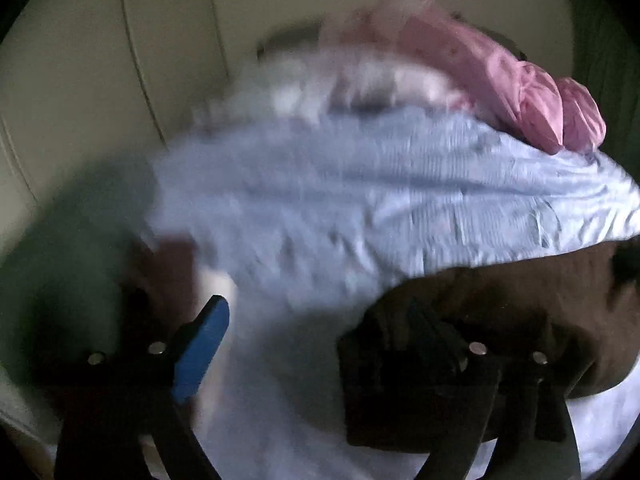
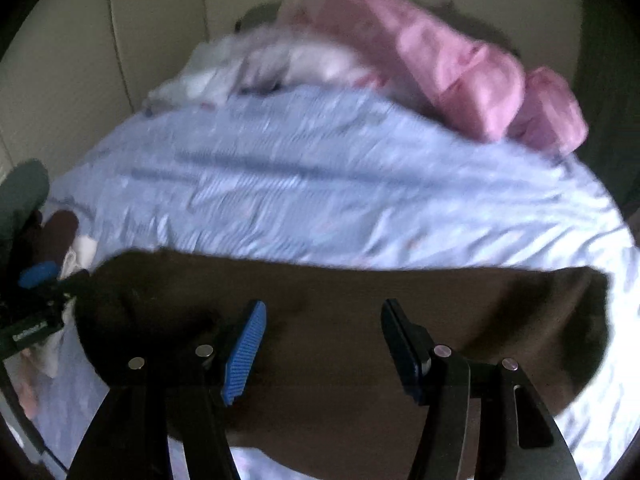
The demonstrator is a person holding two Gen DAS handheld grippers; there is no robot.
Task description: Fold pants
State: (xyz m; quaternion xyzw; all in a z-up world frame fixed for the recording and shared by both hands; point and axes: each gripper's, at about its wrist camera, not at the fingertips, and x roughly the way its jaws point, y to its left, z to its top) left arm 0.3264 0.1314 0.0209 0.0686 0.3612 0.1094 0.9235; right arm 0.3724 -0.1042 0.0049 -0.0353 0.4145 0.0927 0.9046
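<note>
Dark brown pants (image 2: 360,312) lie spread across a light blue sheet (image 2: 320,184) on a bed. My right gripper (image 2: 324,320) hovers over the middle of the pants, its jaws open, with only flat cloth beneath them. In the left wrist view my left gripper (image 1: 320,340) stands wide open at the left end of the pants (image 1: 520,300). Its blue left pad (image 1: 204,344) is over the sheet (image 1: 320,200). Its right finger is dark against a bunched fold of brown cloth, and I cannot tell whether they touch. That blue pad (image 2: 36,274) also shows at the left edge of the right wrist view.
Pink clothes (image 2: 460,68) and white ones (image 2: 240,68) are piled at the far side of the bed, against a beige padded wall (image 2: 140,20). A blurred dark green shape (image 1: 60,240) is at the left. More small brown and white items (image 2: 68,236) lie at the left.
</note>
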